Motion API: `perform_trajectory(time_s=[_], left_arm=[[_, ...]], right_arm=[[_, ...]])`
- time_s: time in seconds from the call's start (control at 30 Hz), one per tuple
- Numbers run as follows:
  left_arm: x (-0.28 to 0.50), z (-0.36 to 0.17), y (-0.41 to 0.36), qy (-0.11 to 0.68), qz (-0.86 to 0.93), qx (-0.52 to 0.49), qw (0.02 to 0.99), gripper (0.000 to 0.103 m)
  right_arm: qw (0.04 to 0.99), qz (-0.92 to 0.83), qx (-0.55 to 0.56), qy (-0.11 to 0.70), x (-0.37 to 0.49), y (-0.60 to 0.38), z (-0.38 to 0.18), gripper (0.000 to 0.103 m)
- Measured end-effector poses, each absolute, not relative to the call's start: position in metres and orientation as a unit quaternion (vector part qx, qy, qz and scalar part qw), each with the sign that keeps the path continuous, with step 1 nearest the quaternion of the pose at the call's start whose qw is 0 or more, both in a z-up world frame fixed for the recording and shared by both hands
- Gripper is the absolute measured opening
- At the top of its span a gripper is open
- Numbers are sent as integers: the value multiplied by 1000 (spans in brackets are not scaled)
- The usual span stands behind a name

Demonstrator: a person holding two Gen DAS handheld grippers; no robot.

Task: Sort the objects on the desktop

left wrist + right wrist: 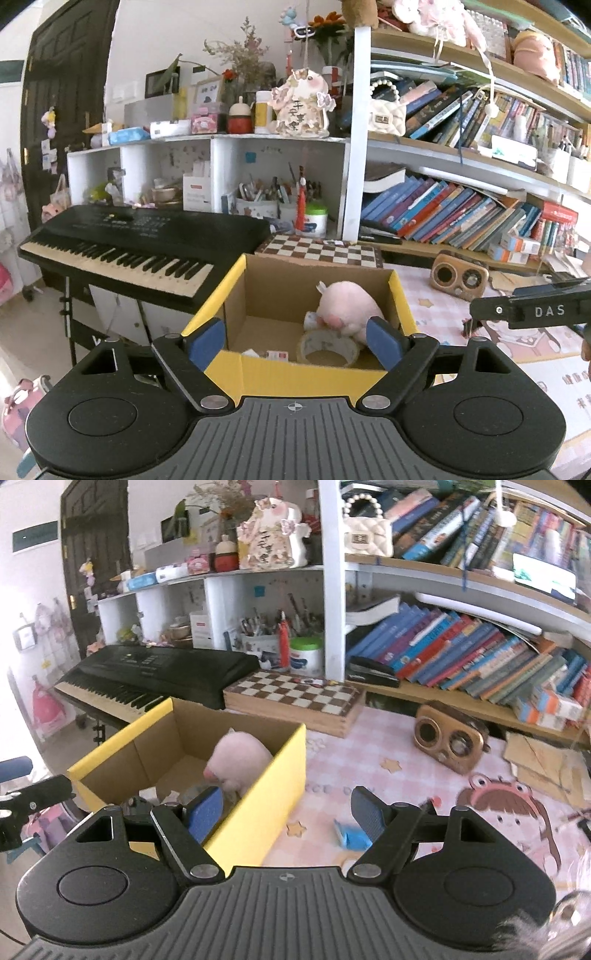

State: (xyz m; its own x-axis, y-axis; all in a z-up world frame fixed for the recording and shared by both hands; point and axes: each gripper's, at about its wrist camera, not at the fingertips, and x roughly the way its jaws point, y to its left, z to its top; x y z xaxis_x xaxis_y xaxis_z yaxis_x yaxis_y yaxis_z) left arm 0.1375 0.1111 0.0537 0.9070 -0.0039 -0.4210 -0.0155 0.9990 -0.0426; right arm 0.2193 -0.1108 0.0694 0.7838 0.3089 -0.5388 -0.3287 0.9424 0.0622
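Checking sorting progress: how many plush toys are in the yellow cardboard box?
1: a pink plush toy at the right side of the yellow box, beside a tape roll. Others may hide below the near wall.

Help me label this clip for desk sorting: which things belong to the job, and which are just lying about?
Job:
yellow box
pink plush
tape roll
blue item on mat

Lying about:
keyboard
chessboard
wooden speaker
books

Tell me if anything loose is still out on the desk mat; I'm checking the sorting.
Yes: a small blue object lies alone on the pink desk mat, outside the yellow box that holds the pink plush and tape roll. What it is cannot be told.
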Motion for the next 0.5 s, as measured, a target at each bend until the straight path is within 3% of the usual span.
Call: perform_trajectory(time_s=[0.5], left_arm=[[95,43,106,234,-8,-29,972,86]], right_arm=[[946,128,3,298,155,-127,51,75]])
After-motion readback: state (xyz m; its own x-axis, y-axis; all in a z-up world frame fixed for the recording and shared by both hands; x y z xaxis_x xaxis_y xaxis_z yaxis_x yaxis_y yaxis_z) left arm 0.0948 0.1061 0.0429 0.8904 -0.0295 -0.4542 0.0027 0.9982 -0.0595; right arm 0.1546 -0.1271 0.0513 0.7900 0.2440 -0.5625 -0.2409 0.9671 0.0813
